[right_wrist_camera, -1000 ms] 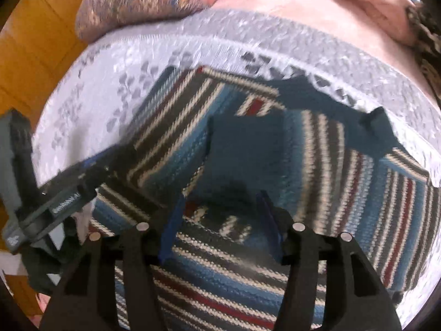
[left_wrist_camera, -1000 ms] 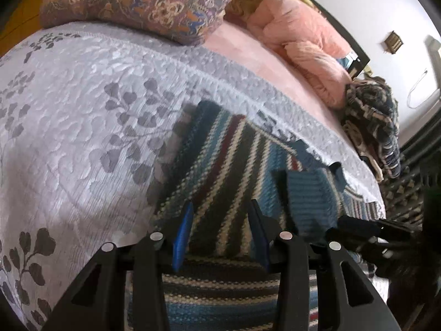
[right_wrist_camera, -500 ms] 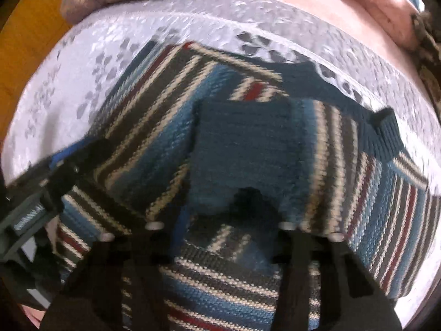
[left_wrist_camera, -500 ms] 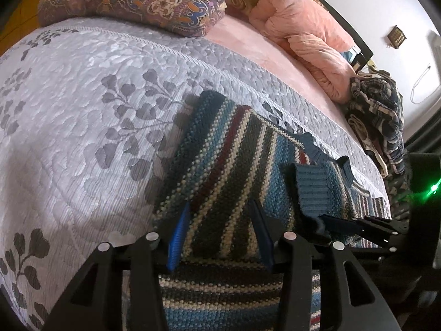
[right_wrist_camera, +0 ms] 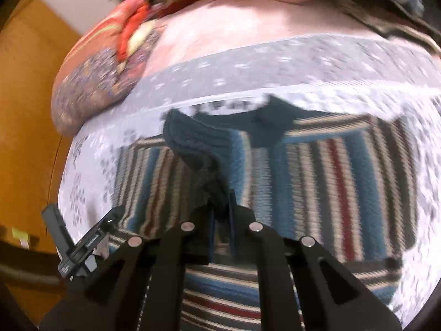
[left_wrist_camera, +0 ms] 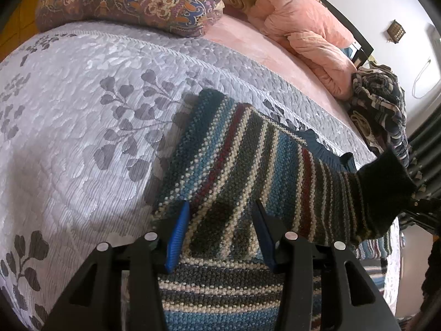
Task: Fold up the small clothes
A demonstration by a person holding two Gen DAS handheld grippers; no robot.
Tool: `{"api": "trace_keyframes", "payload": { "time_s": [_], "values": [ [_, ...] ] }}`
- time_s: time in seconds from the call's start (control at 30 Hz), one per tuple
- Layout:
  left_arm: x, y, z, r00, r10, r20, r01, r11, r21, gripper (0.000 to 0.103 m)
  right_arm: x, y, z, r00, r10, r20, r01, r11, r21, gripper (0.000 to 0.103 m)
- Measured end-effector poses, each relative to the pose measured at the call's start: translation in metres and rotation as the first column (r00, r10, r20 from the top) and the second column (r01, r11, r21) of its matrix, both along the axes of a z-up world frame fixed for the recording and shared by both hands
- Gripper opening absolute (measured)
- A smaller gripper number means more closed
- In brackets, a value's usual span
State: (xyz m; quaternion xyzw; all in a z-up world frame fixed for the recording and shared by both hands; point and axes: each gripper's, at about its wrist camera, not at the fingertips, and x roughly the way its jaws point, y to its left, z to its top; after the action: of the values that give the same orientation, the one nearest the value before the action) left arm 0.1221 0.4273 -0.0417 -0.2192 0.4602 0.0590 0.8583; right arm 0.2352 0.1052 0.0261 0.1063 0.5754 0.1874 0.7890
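A striped knitted sweater is lying spread on a grey bedspread with a leaf print, near the front edge of the bed. The left gripper is hovering low over the near part of the sweater with its blue-padded fingers standing well apart and nothing between them. The right gripper is pinching its fingers tight on the teal ribbed cuff of a sleeve, and the cuff is standing up off the body of the sweater, which is lying flat beneath it with its dark collar pointing toward the far side of the bed. In the left wrist view the lifted sleeve is rising as a dark shape at the right edge above the striped cloth. The right wrist view is blurred, so finer detail is hard to make out. Farther back a patterned pillow is resting on a pink sheet, a pink quilt is bunched beside it, and a heap of checked clothes is sitting at the bed's far right.
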Motion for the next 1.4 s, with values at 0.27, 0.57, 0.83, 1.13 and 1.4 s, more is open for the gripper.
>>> {"api": "trace_keyframes", "payload": {
  "time_s": [0.27, 0.57, 0.83, 1.13, 1.4],
  "values": [
    [0.001, -0.001, 0.000, 1.000, -0.003, -0.001, 0.003, 1.000, 0.009, 0.048, 0.010, -0.076, -0.049, 0.978, -0.154, -0.142, 0.153, 0.988, -0.019, 0.021],
    [0.001, -0.019, 0.020, 0.994, -0.079, 0.071, 0.081, 0.997, -0.021, 0.049, 0.016, -0.093, -0.062, 0.968, -0.176, -0.177, 0.193, 0.978, 0.082, 0.054],
    [0.010, -0.034, -0.001, 0.992, -0.129, 0.011, 0.129, 0.992, -0.009, 0.049, 0.023, -0.079, -0.068, 0.971, -0.139, -0.196, 0.159, 0.983, 0.090, 0.008],
    [0.008, -0.036, -0.007, 0.991, -0.133, -0.007, 0.133, 0.991, 0.004, 0.049, 0.018, -0.085, -0.082, 0.967, -0.147, -0.208, 0.156, 0.987, 0.029, 0.008],
    [0.007, -0.042, 0.010, 0.991, -0.136, 0.013, 0.136, 0.991, 0.014, 0.049, -0.001, -0.075, -0.026, 0.988, -0.153, 0.003, 0.152, 0.981, -0.120, 0.022]
  ]
}}
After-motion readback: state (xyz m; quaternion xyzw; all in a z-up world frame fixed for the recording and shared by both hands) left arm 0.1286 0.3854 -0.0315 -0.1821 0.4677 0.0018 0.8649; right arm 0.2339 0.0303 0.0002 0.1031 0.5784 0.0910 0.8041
